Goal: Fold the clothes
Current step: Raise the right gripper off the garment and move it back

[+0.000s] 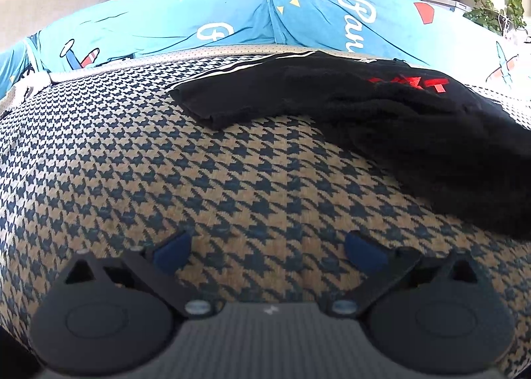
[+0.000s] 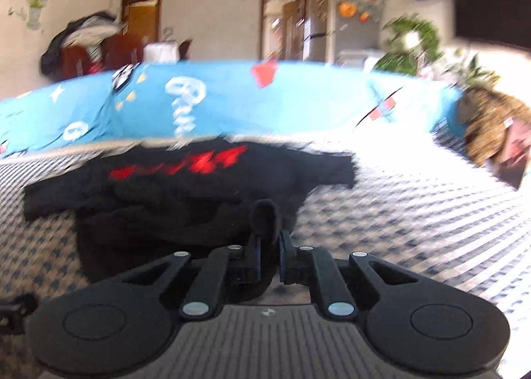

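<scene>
We are seeing a matt black cloth shirt (image 1: 415, 120) lying on a coarse woven houndstooth cover (image 1: 166, 163), and smooth matt black plastic on the left claw (image 1: 268, 251).

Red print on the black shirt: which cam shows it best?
Left wrist. The red print is sharp there, though only part of it shows on the black shirt. The right wrist view shows the whole print, but smeared by motion blur, with the right gripper pinching a shirt fold.
</scene>
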Motion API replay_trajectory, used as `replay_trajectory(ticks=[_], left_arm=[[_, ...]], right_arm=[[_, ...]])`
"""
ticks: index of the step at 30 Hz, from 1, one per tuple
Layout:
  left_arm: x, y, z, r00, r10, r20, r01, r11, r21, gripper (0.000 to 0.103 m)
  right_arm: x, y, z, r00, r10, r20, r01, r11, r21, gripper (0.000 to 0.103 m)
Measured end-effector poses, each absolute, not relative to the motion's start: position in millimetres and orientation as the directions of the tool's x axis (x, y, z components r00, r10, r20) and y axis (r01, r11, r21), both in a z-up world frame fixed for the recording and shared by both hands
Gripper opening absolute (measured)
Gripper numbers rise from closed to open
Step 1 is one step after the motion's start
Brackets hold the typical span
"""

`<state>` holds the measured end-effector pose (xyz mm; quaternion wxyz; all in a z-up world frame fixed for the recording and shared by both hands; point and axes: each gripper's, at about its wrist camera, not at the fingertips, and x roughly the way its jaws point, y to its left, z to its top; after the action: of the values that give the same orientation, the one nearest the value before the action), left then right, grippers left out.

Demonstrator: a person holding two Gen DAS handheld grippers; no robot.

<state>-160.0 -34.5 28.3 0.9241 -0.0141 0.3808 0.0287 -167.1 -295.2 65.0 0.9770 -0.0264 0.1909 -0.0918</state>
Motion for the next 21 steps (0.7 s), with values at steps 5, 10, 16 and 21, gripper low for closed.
replay_trajectory(ticks=[5, 10, 16, 21], left_arm=[[-167, -34, 28, 0.711, 0.038, -0.702, -0.053, 0.999, 0.001, 0.103], [-173, -34, 29, 0.712, 0.032, -0.701, -0.043, 0.999, 0.002, 0.103], [-175, -33, 30, 0.711, 0.024, -0.703, -0.037, 0.999, -0.004, 0.103], [-173, -30, 32, 0.711, 0.037, -0.702, -0.054, 0.999, -0.003, 0.103]], right_arm=[[-169, -317, 72, 0.888, -0.304, -0.344, 0.289, 0.953, -0.094, 0.012], [-171, -327, 65, 0.856, -0.286, -0.431, 0.284, 0.956, -0.07, 0.019], [-184, -310, 69, 0.893, -0.165, -0.419, 0.154, 0.986, -0.061, 0.027], [-190, -291, 72, 0.917, -0.144, -0.373, 0.116, 0.989, -0.096, 0.028]])
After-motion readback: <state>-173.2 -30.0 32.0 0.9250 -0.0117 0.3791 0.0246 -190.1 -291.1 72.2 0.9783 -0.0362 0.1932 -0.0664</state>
